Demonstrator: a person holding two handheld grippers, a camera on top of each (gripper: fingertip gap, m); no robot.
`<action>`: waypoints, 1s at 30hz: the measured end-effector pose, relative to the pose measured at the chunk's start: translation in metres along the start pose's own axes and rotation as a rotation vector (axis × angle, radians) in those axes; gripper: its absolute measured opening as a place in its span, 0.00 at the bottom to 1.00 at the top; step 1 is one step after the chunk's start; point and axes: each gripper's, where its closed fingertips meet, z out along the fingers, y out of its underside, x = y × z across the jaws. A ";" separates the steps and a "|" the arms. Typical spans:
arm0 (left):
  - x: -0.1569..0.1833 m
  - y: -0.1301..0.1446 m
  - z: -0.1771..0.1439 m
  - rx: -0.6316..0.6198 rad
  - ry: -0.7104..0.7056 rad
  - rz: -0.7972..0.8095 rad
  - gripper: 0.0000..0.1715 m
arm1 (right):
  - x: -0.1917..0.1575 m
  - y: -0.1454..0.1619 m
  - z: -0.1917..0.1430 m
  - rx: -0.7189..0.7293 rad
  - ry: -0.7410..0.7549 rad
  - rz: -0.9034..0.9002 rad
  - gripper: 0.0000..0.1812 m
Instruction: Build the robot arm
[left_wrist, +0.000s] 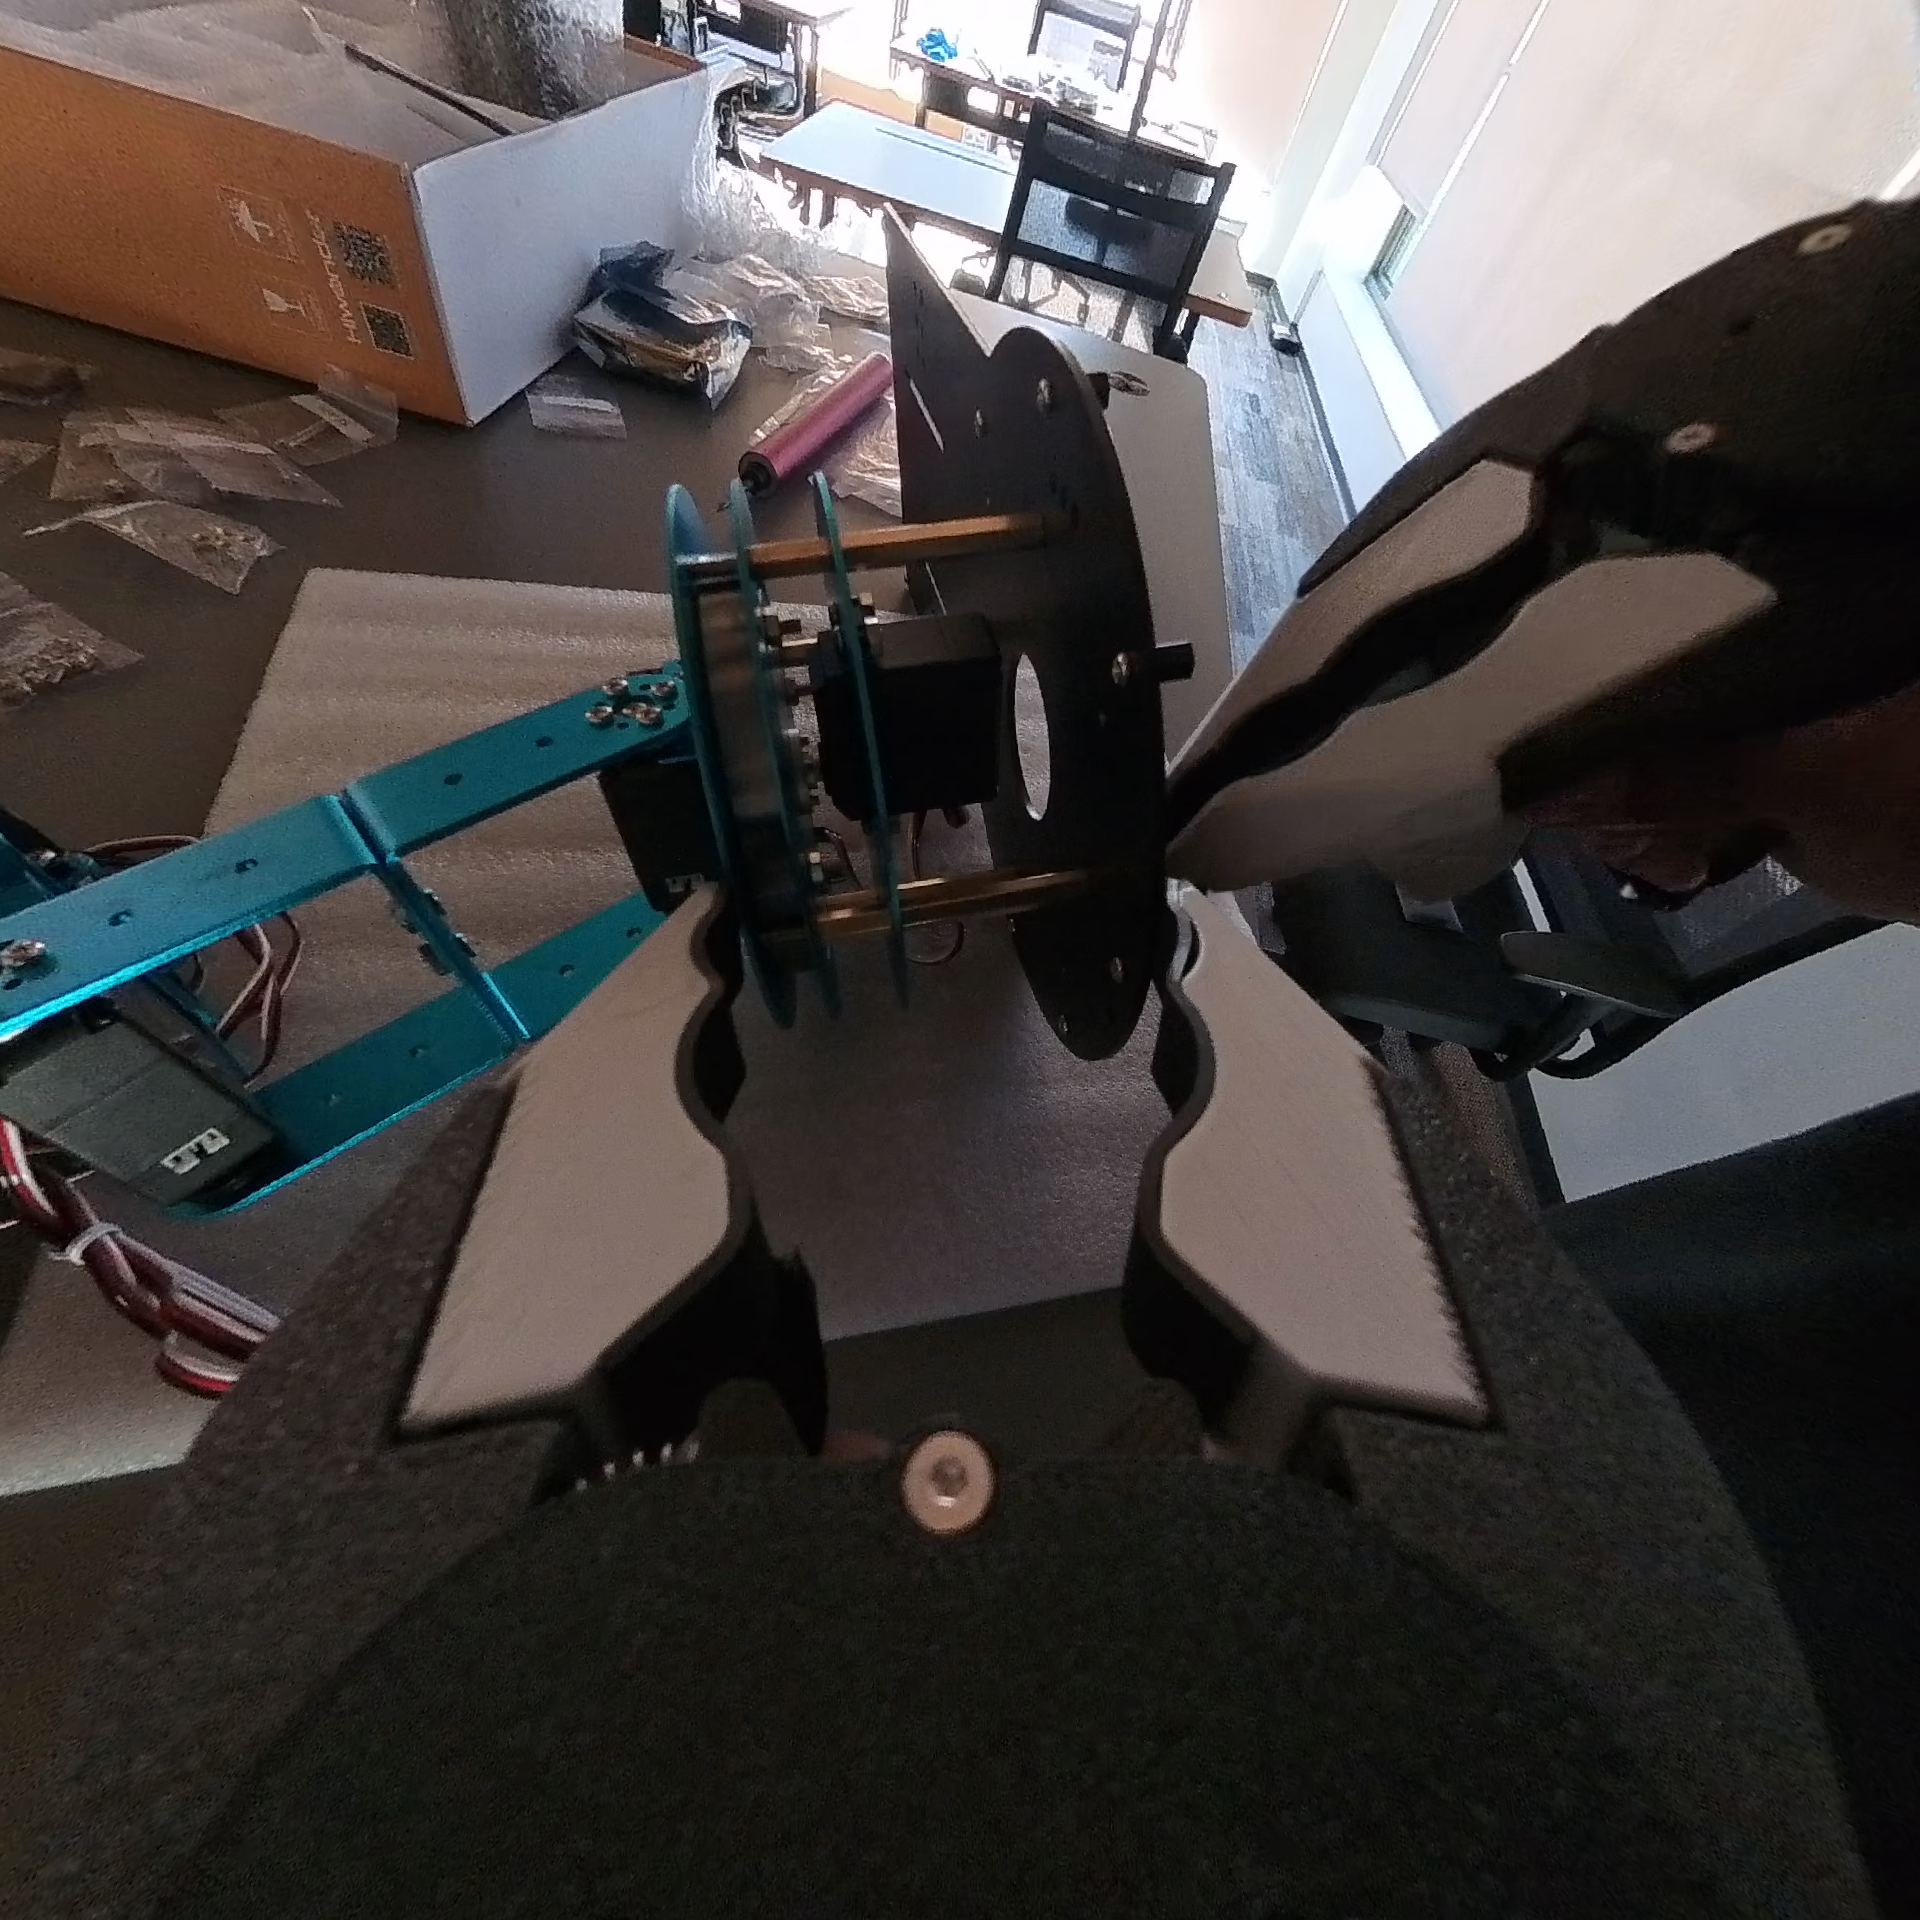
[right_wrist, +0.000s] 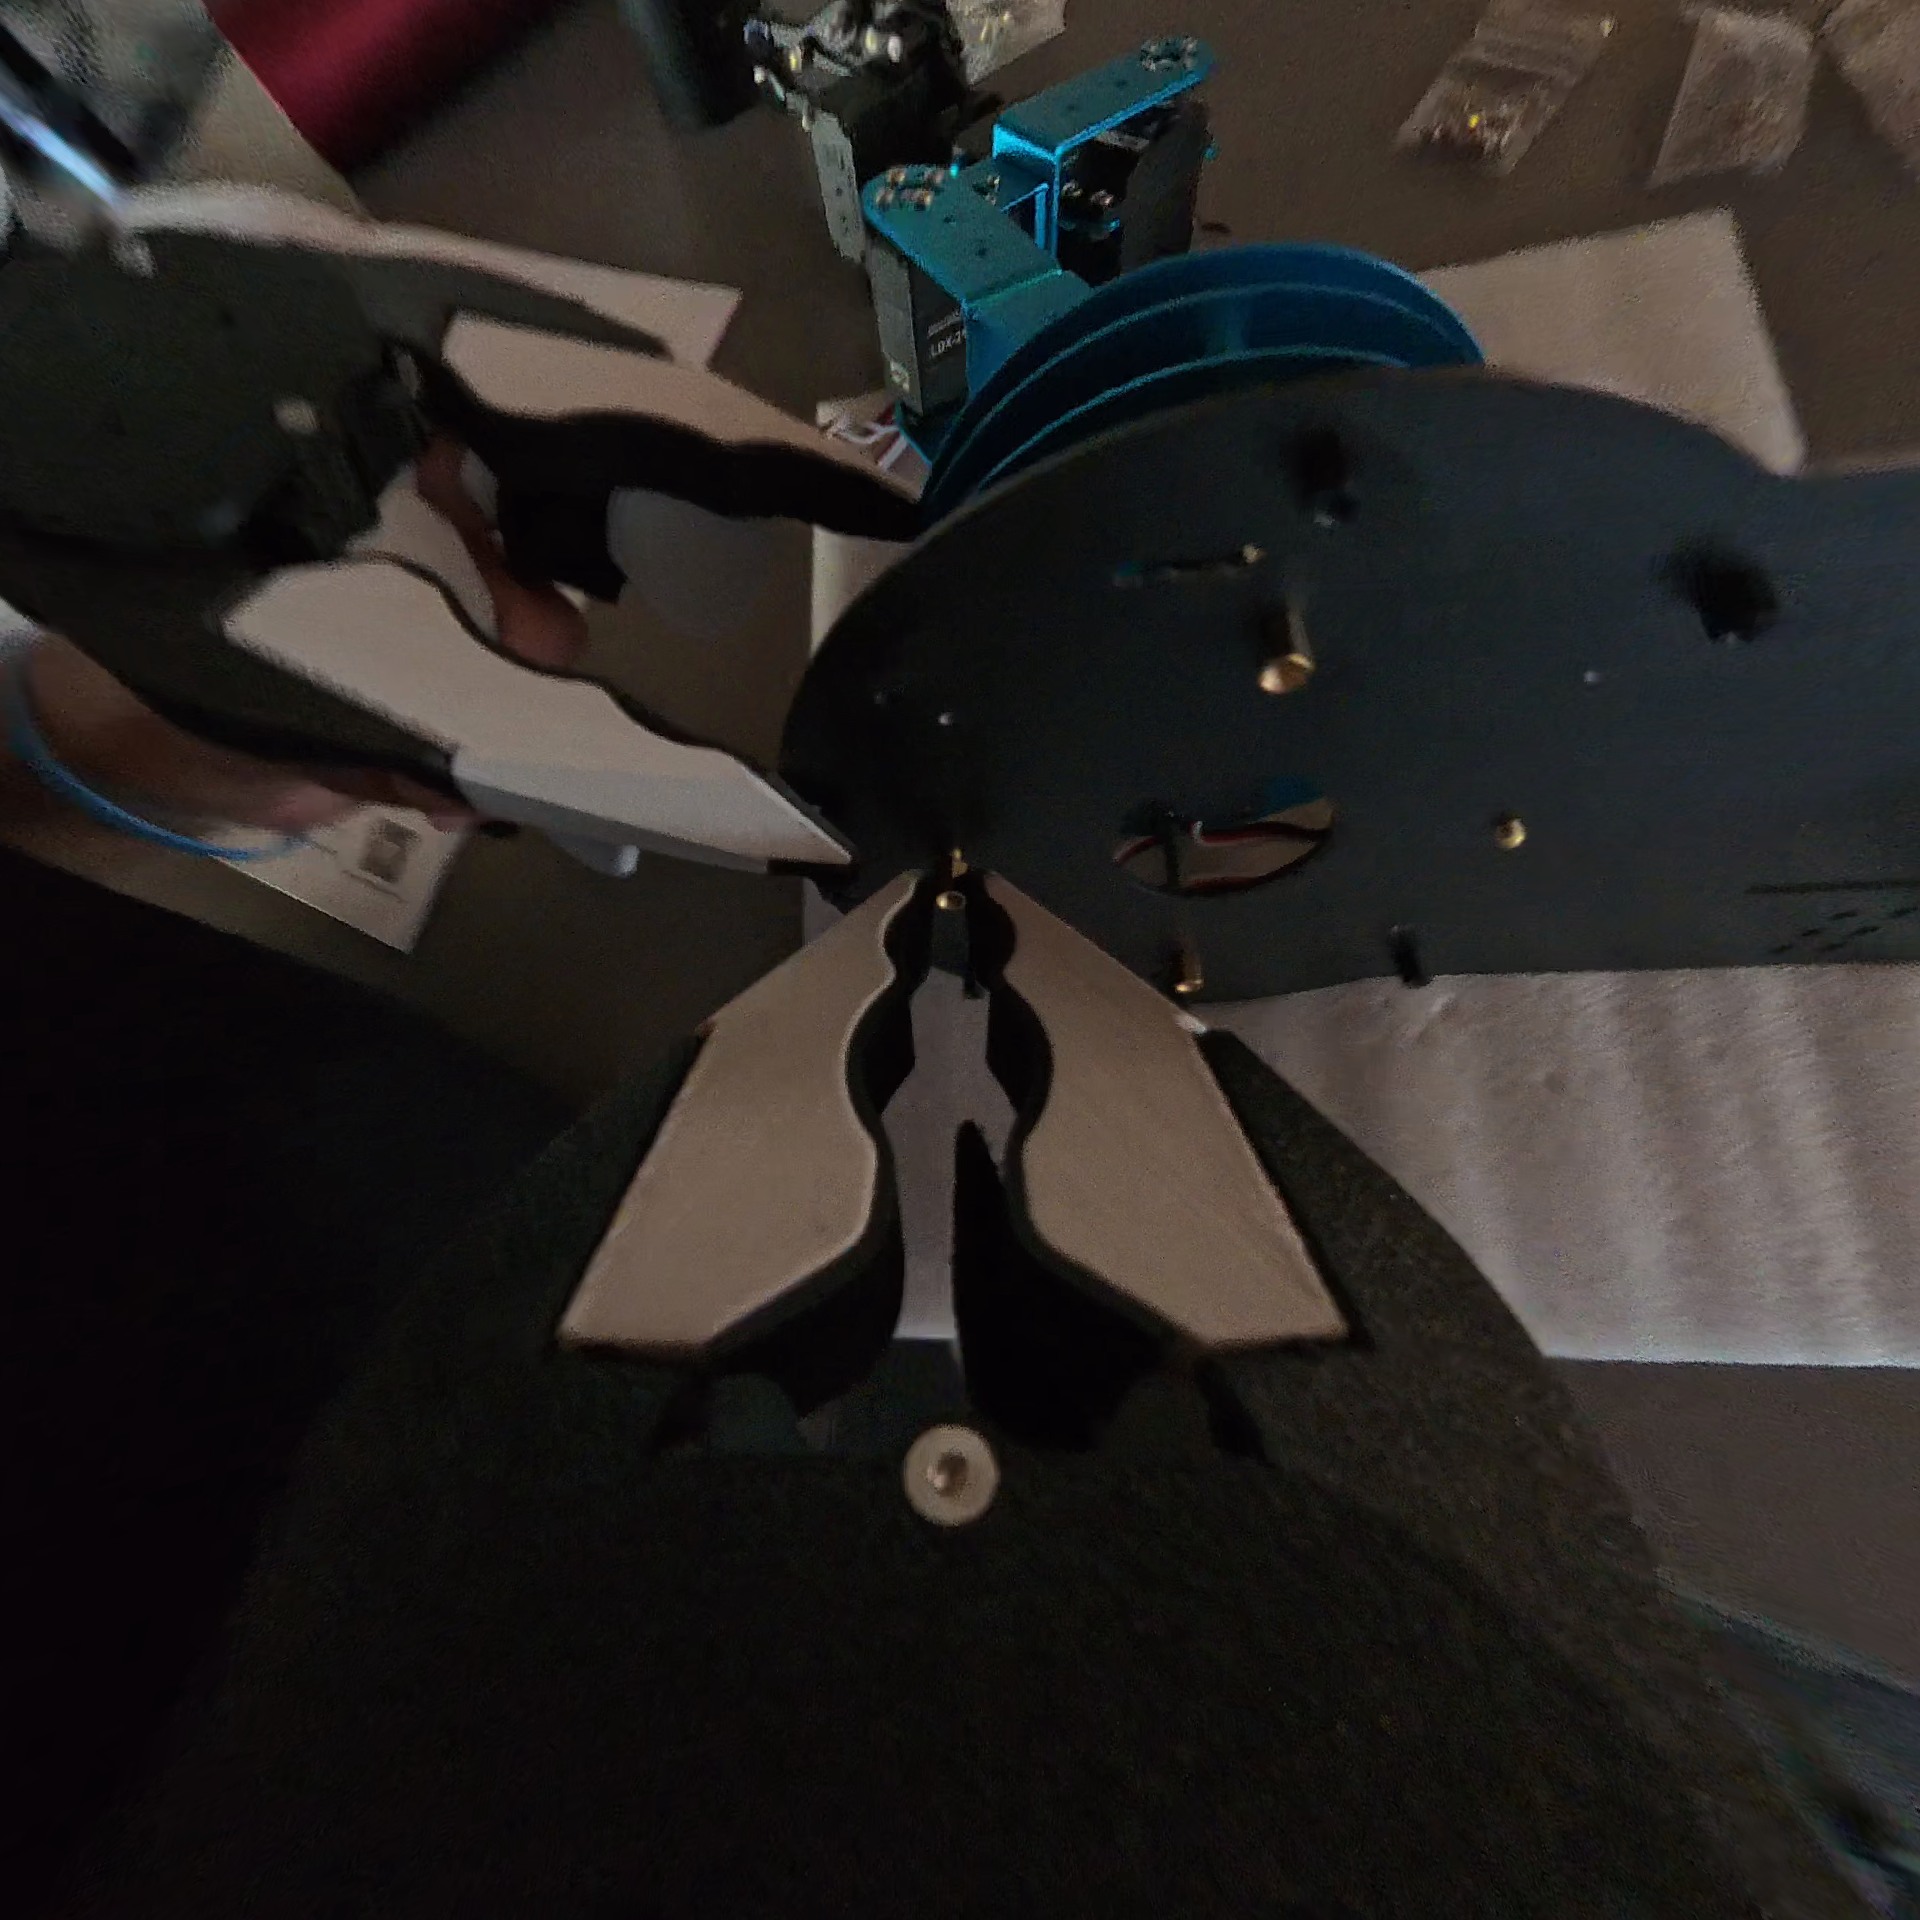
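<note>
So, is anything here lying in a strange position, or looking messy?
Yes. The blue robot arm lies on its side on the foam sheet, so its black base plate stands on edge. Small plastic bags are scattered beside the open cardboard box.

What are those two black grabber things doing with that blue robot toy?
A person holds both. The left gripper has its jaws spread wide around the base of a blue metal robot arm lying on its side on white foam sheet. The right gripper, jaws nearly closed, pinches something small and brass-coloured at the edge of the round black base plate.
</note>
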 end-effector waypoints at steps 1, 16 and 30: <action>0.000 0.000 0.000 0.001 0.000 0.000 0.46 | 0.000 -0.002 -0.001 0.018 -0.041 0.071 0.03; 0.000 0.000 0.000 0.012 0.000 -0.002 0.46 | -0.001 0.001 0.000 0.033 -0.139 0.206 0.03; 0.000 0.000 0.000 0.009 0.001 0.000 0.46 | 0.000 0.003 0.003 -0.003 -0.039 0.069 0.03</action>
